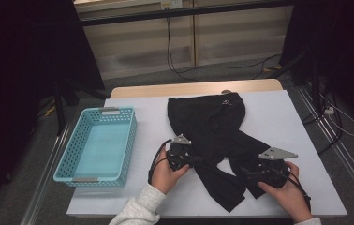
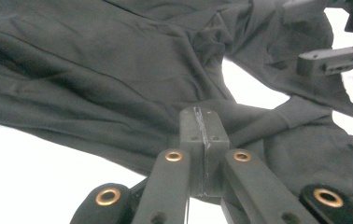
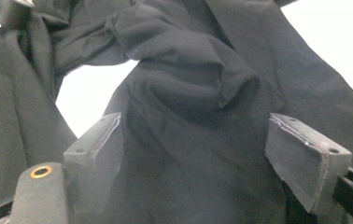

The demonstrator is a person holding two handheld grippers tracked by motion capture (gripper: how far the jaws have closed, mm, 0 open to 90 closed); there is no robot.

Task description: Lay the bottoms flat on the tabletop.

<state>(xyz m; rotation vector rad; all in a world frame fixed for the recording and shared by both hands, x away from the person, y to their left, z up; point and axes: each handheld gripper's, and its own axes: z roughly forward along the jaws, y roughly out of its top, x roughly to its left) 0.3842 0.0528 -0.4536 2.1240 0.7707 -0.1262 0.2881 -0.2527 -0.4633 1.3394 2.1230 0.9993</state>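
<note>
Bare white table surface (image 1: 287, 122) lies open right of the black fabric trousers (image 1: 212, 126); the turquoise perforated plastic basket (image 1: 98, 145) blocks the left.

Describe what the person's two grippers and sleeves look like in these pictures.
Each gripper is black, with a grey three-cornered plate on top: the left gripper and the right gripper. A black cable loops from the left one. In the gripper views the jaws are black bars with brass-coloured rivets and flat dark pads. The left sleeve is light grey and fleecy.
</note>
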